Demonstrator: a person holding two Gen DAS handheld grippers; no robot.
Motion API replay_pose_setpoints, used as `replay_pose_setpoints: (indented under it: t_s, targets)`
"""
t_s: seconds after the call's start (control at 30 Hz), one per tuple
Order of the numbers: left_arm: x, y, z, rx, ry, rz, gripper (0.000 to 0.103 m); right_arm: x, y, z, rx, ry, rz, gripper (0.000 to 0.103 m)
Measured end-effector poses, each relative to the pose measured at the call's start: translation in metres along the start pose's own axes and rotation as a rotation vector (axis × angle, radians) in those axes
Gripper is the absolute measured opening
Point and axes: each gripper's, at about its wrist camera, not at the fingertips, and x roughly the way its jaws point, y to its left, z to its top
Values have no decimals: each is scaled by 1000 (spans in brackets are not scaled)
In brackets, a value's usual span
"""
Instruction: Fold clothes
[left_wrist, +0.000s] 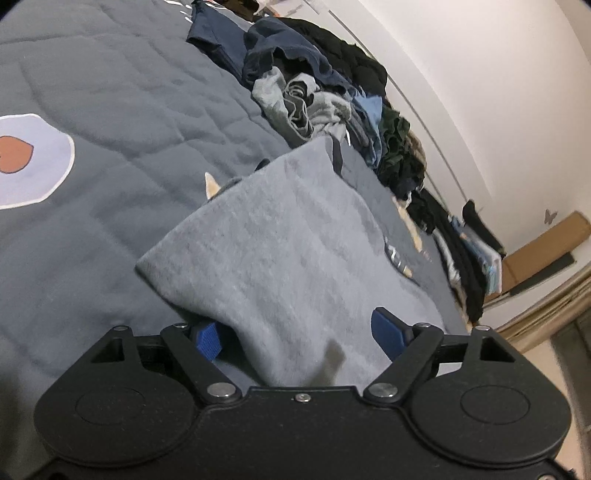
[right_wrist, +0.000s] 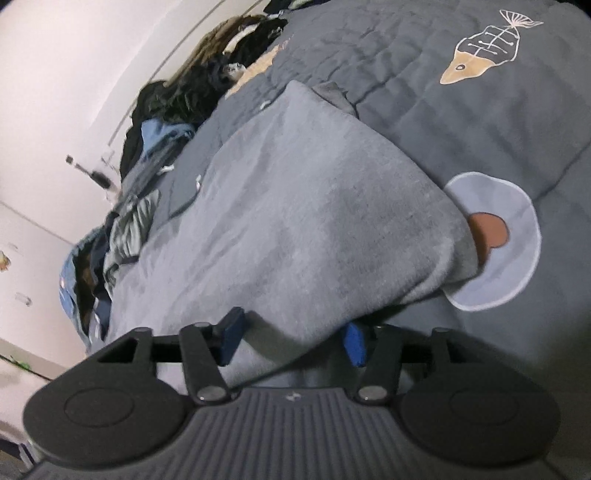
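Observation:
A grey fleece garment lies folded on the dark grey quilt, its near edge reaching in between my left gripper's blue pads. The jaws stand wide apart and the pads do not press the cloth, which drapes over the left pad. In the right wrist view the same grey garment runs between my right gripper's blue pads. Those jaws are also apart, with the fabric lying loose over the right pad.
A heap of dark, blue and grey clothes runs along the bed's far side by the white wall; the clothes heap also shows at the left of the right wrist view. The quilt carries a fish-skeleton print and an egg-shaped patch.

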Motion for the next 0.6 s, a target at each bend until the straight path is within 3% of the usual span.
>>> replay_pose_setpoints:
  t_s: [0.07,0.1,0.13,0.23,0.4,0.43,0.47,0.5,0.6]
  targets:
    - [-3,4,4,-28,-18,10,49,0,-1,2,21,-20,9,61]
    - [-4,6,6,-39,-27,17,30,-2,-3,3,39,-37,9,61]
    - [-5,7,7,-41,-35,20,19,-6,-5,3,65,-55,5,61]
    - [-5,10,9,-48,-40,18,19,-12,-11,5,128,-117,17,62]
    - [8,10,7,-40,-17,21,21,-1,-15,10,153,-135,27,60]
    - [7,10,8,-35,-22,21,21,-2,-13,10,152,-143,22,52]
    - [6,9,8,-31,-28,21,19,-4,-12,10,155,-149,23,30]
    - [4,7,9,-32,-36,19,15,-7,-11,11,170,-152,39,19]
    - [-7,0,14,-47,-46,4,10,-19,-9,14,220,-171,102,11]
